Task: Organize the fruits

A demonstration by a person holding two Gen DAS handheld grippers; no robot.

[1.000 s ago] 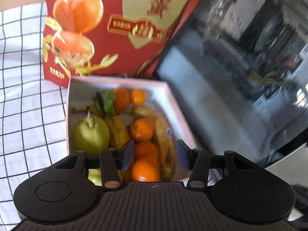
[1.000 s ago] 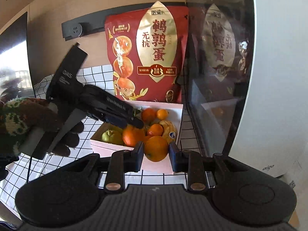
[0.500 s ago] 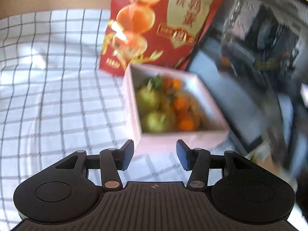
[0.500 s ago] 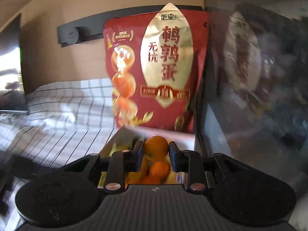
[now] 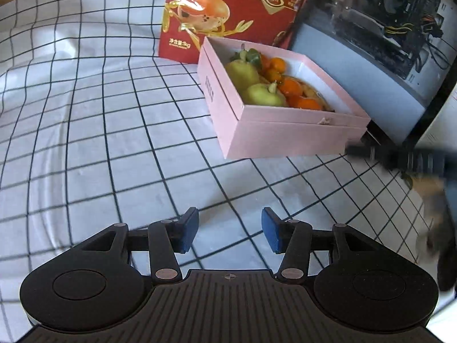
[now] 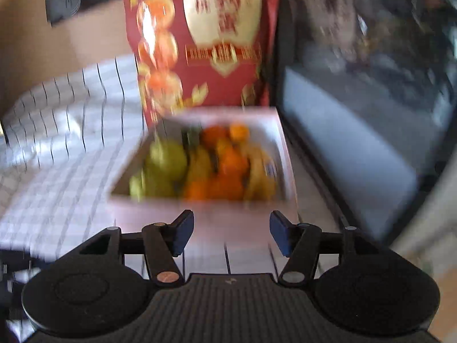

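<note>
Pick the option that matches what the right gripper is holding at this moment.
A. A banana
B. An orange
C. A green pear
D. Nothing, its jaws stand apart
D: in the right wrist view the right gripper has its blue-padded jaws spread wide with nothing between them, and the fruit lies in the pale pink cardboard box ahead of it.

Bare checked tablecloth [image 5: 108,131] across the left and centre of the left wrist frame. Blocked upper centre by red bag [image 5: 228,8] behind pink box [image 5: 285,134], upper right by dark glass-fronted appliance [image 5: 371,34]. Box brim-full of fruit [image 5: 265,83].
</note>
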